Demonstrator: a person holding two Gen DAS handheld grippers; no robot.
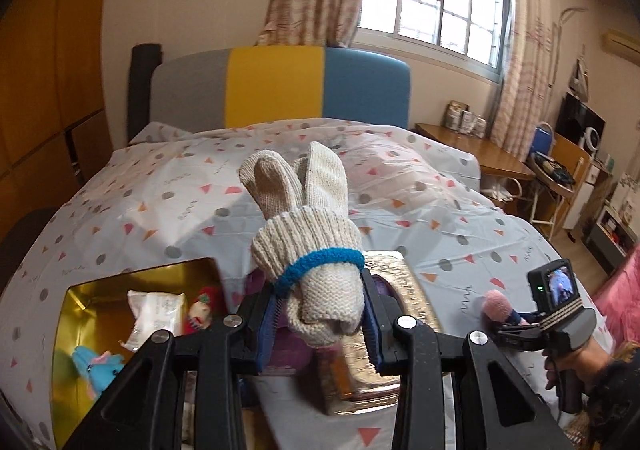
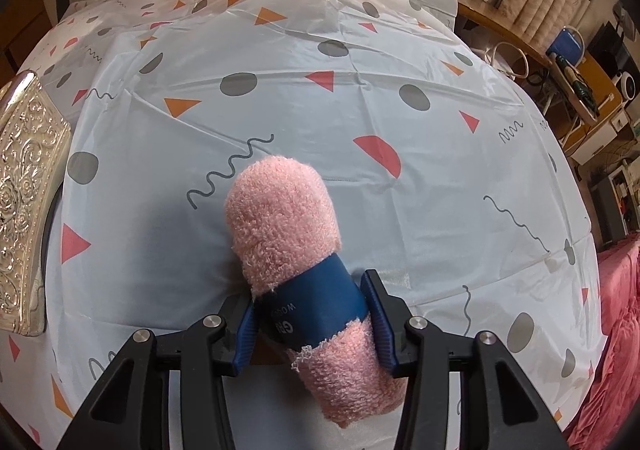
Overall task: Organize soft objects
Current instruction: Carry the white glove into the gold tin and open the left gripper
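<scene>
A rolled pair of cream knitted gloves (image 1: 304, 230) with a blue cuff band sticks up between the pads of my left gripper (image 1: 320, 318), which is shut on it above the bed. To its lower left, an open gold tin (image 1: 100, 314) holds a white packet (image 1: 156, 314), a red doll (image 1: 202, 308) and a blue plush (image 1: 96, 366). My right gripper (image 2: 316, 318) is shut on a rolled pink towel (image 2: 280, 217) wrapped in a blue paper band, just above the sheet. In the left wrist view, the right gripper (image 1: 508, 324) and the pink towel (image 1: 496, 304) appear at the right.
An embossed metal lid (image 1: 404, 290) lies on the patterned bed sheet (image 2: 360, 109) beside the tin; the lid (image 2: 28, 189) is left of the towel. A pink blanket (image 2: 616, 310) lies at the right edge. A wooden desk (image 1: 480, 153) stands beyond the bed.
</scene>
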